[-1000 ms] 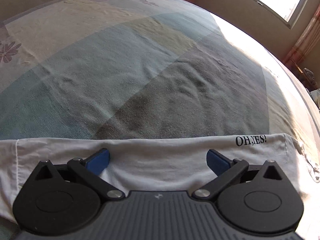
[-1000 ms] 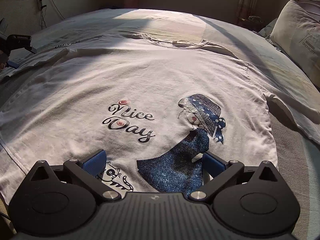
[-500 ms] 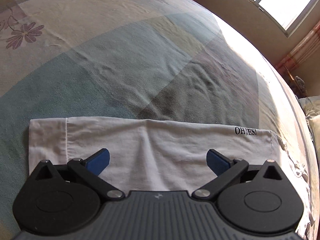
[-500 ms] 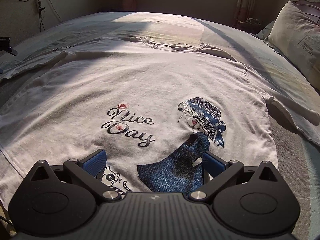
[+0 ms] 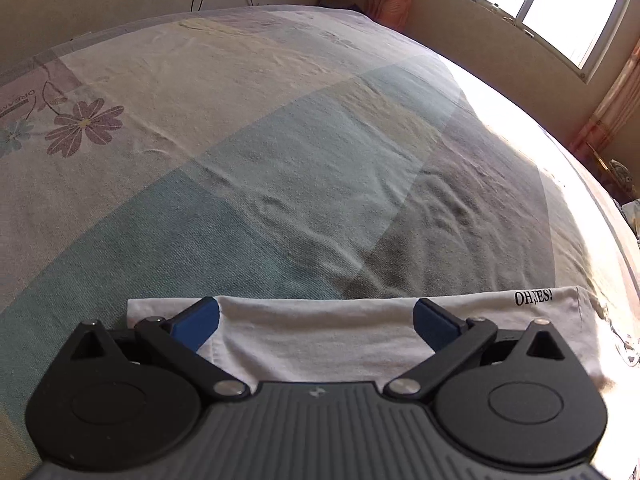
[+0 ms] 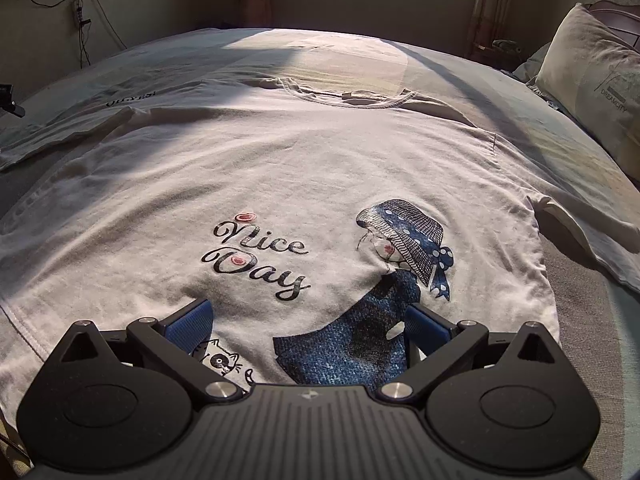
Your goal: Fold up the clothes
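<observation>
A white T-shirt (image 6: 304, 168) printed with "Nice Day" and a girl in a blue hat lies spread face up on the bed, neckline at the far end. My right gripper (image 6: 306, 326) hovers open over its lower front with nothing between the blue pads. In the left wrist view one white sleeve (image 5: 320, 332) marked "OH,YES!" lies flat on the bedsheet. My left gripper (image 5: 316, 322) stands open above this sleeve, its left pad near the sleeve's cuff end. The same sleeve (image 6: 80, 124) shows at the far left of the right wrist view.
A patchwork bedsheet (image 5: 280, 160) in cream, green and grey stretches beyond the sleeve, with a flower print (image 5: 84, 124) at the left. A pillow (image 6: 592, 84) rests at the right. Windows (image 5: 540, 4) and curtains line the far walls.
The left gripper has shifted left along the sleeve and tilted up, so the cuff end now sits by its left pad. The right gripper has barely moved. Both stay open.
</observation>
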A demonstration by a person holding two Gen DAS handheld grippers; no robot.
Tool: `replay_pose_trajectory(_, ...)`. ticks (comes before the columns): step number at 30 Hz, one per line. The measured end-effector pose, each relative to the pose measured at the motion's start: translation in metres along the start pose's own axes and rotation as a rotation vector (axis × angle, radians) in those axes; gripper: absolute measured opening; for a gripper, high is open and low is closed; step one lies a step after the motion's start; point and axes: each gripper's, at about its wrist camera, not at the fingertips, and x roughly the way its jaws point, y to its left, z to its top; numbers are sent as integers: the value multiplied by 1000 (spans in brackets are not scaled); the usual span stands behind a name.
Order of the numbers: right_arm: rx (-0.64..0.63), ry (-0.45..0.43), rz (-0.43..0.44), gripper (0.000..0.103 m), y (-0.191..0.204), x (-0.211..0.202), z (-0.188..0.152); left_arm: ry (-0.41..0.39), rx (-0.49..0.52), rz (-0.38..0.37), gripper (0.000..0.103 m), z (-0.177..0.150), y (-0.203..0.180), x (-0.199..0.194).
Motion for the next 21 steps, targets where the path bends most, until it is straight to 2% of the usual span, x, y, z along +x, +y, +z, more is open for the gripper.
replay_pose_trajectory(1, 1, -1, 0, 103, 0, 0, 0, 22, -19, -4, 102, -3, 7, 3)
replay_pose_trajectory(3, 2, -4, -1, 103, 0, 0, 0, -2, -21, -22, 102, -9, 20, 4)
replay_pose_trajectory(4, 2, -6, -1, 103, 0, 0, 0, -21, -14, -6, 102, -8, 23, 5)
replay_pose_trajectory(7, 3, -11, -3, 103, 0, 1, 0, -35, -24, 149, 102, 3, 29, 10)
replay_pose_trajectory(10, 2, -10, -3, 103, 0, 1, 0, -34, -85, 112, 102, 2, 32, 0)
replay_pose_trajectory(12, 2, -10, -3, 103, 0, 1, 0, -44, -84, 18, 102, -6, 25, -11)
replay_pose_trajectory(15, 0, -13, -5, 103, 1, 1, 0, 19, -48, -104, 102, -22, 11, -11)
replay_pose_trajectory(16, 0, -13, -5, 103, 1, 1, 0, 41, -49, -112, 102, -27, 10, -9)
replay_pose_trajectory(19, -2, -10, -5, 103, 1, 1, 0, 27, -44, -74, 102, -35, 14, -10)
replay_pose_trajectory(21, -4, -9, -5, 103, 1, 1, 0, 48, -80, -20, 102, -31, 11, -18)
